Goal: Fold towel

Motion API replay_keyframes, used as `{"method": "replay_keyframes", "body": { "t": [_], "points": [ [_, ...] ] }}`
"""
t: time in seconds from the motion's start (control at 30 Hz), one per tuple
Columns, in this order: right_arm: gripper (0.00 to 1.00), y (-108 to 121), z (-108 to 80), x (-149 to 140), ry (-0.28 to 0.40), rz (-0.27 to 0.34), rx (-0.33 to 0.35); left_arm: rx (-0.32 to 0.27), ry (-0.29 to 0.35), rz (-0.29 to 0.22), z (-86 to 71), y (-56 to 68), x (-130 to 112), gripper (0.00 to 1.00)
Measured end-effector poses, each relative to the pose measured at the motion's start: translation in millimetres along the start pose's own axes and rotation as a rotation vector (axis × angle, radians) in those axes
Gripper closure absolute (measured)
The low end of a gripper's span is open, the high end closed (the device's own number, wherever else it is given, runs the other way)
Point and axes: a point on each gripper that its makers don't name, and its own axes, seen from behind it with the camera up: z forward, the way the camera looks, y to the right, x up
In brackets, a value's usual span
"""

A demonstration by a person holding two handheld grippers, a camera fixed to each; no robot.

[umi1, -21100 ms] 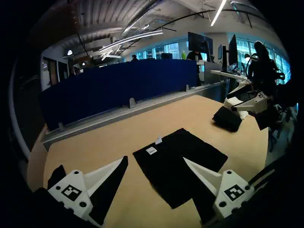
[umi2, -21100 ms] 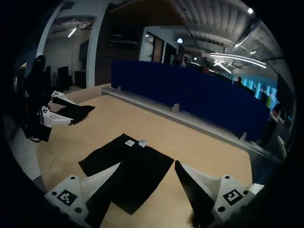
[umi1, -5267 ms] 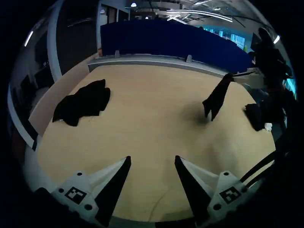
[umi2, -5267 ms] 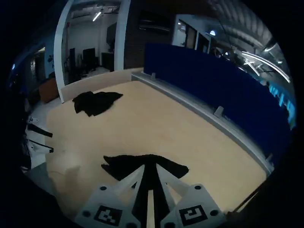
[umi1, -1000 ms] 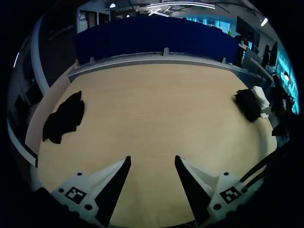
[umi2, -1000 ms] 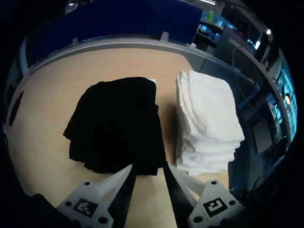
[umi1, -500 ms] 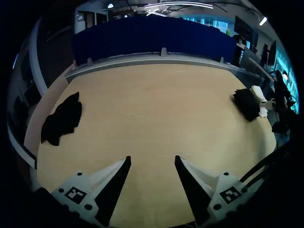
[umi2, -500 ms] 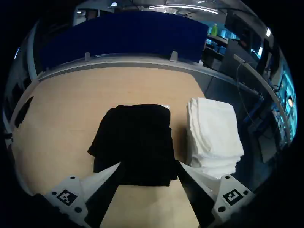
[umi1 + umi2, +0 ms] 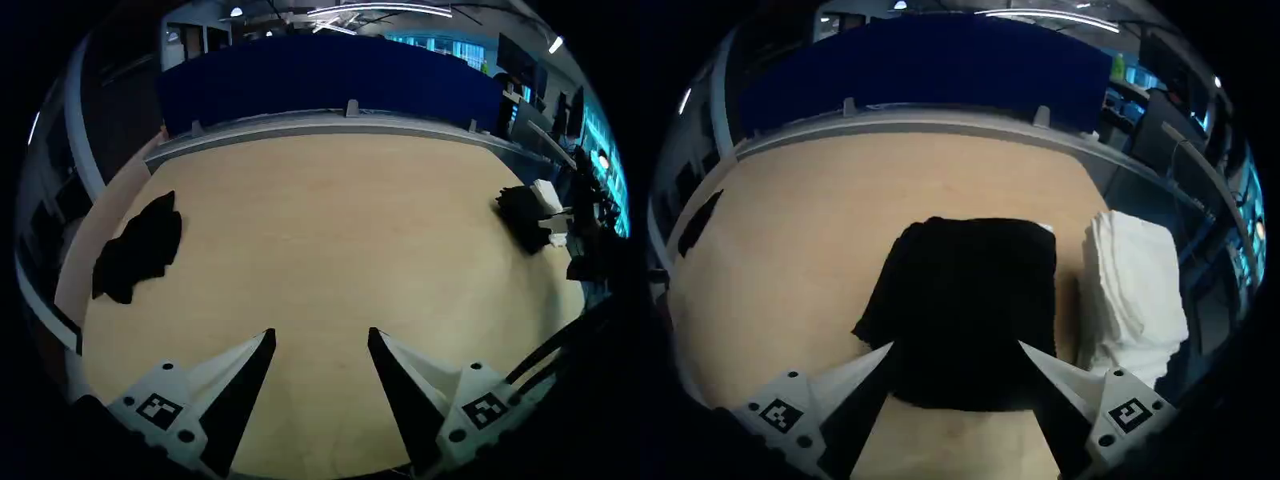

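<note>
A crumpled black towel (image 9: 136, 248) lies near the left edge of the wooden table (image 9: 336, 232). My left gripper (image 9: 320, 336) hovers open over bare wood at the near edge, holding nothing. At the far right stands a folded black towel stack (image 9: 522, 216) beside a white towel stack (image 9: 546, 194). In the right gripper view the black stack (image 9: 968, 304) lies just ahead, its near edge between the spread fingers of my right gripper (image 9: 956, 346), which is open and not pressing on it. The white stack (image 9: 1136, 296) sits to its right, and the crumpled towel (image 9: 700, 220) lies far left.
A blue partition (image 9: 320, 76) with a grey rail runs along the table's far side. A person (image 9: 594, 240) stands at the right end by the stacks. Desks and monitors (image 9: 1160, 112) lie beyond the right edge of the table (image 9: 800, 240).
My right gripper went from nearly shut at the black stack's near edge to wide open and drew back slightly. The left gripper's view has barely shifted.
</note>
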Motion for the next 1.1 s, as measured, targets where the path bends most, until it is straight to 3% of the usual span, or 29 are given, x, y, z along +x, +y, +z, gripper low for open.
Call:
{"method": "replay_keyframes", "body": {
  "t": [0.17,0.27,0.67,1.1],
  "points": [
    [0.00,-2,9.0,-19,-0.031,-0.023,0.000,0.008,-0.001,-0.002,-0.6,-3.1,-1,0.15],
    [0.00,-2,7.3,-17,-0.028,-0.024,0.001,0.009,-0.003,-0.003,0.9,-3.9,-2,0.15],
    [0.00,12,-3.9,43,0.068,-0.009,0.002,0.016,-0.001,-0.011,3.6,-5.0,2,0.15],
    [0.00,21,36.0,88,0.082,-0.012,0.014,0.042,-0.003,-0.026,4.0,-7.6,6,0.15]
  ]
}}
